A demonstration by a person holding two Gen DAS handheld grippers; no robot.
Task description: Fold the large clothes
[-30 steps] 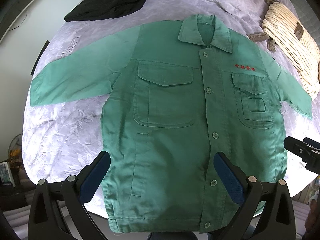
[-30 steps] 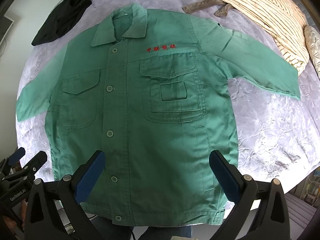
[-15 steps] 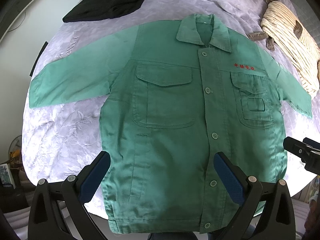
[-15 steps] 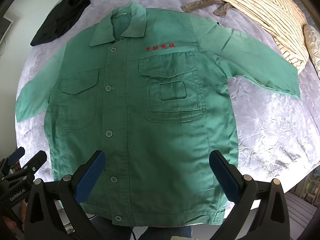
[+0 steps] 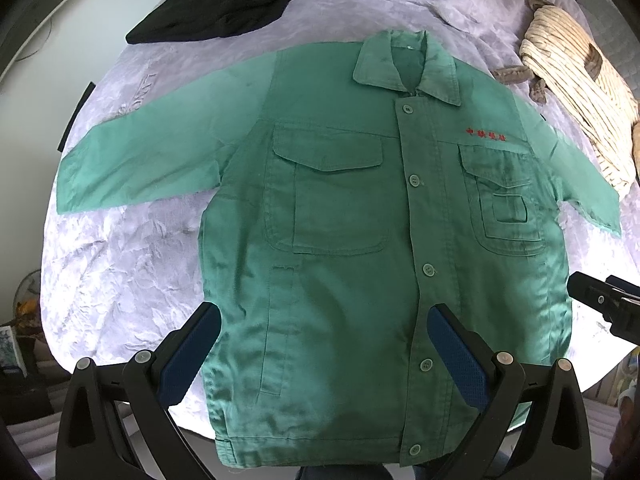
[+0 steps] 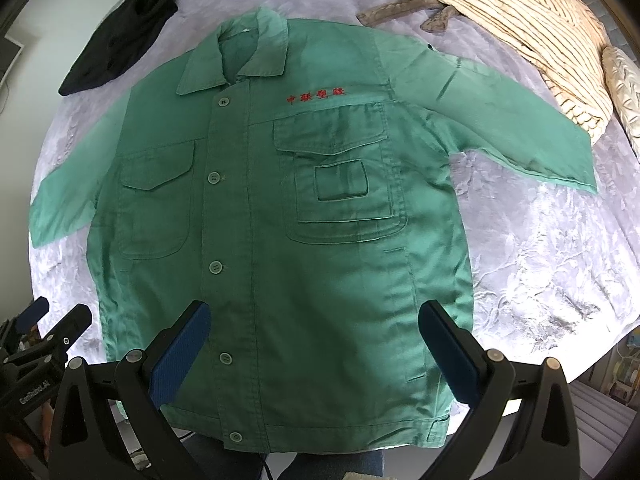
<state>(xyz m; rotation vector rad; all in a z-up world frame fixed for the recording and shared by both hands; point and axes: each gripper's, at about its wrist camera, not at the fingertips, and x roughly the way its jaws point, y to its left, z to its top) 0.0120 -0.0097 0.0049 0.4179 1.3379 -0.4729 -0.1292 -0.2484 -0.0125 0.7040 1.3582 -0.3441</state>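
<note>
Jacket (image 5: 352, 248), green and buttoned, lies face up and spread flat on the bed (image 5: 120, 272), straight ahead of the left gripper (image 5: 324, 344), whose jaws stand wide apart and hold nothing, hovering above the hem. Its sleeve (image 5: 152, 160) stretches out to that gripper's left. A grab at the hem could, I judge, catch the crinkled bedspread along with the cloth and drag both. The black garment (image 5: 216, 0) lies well beyond, out of the way.

From the right wrist, the right gripper (image 6: 314, 340) is likewise spread open and empty over the jacket's (image 6: 288, 220) lower front. The far sleeve (image 6: 500, 120) reaches toward the striped sweater (image 6: 520, 24) up and to this gripper's right; folding that sleeve inward may snag or tug the sweater. Uneven pulls by the two grippers would skew the fold.
</note>
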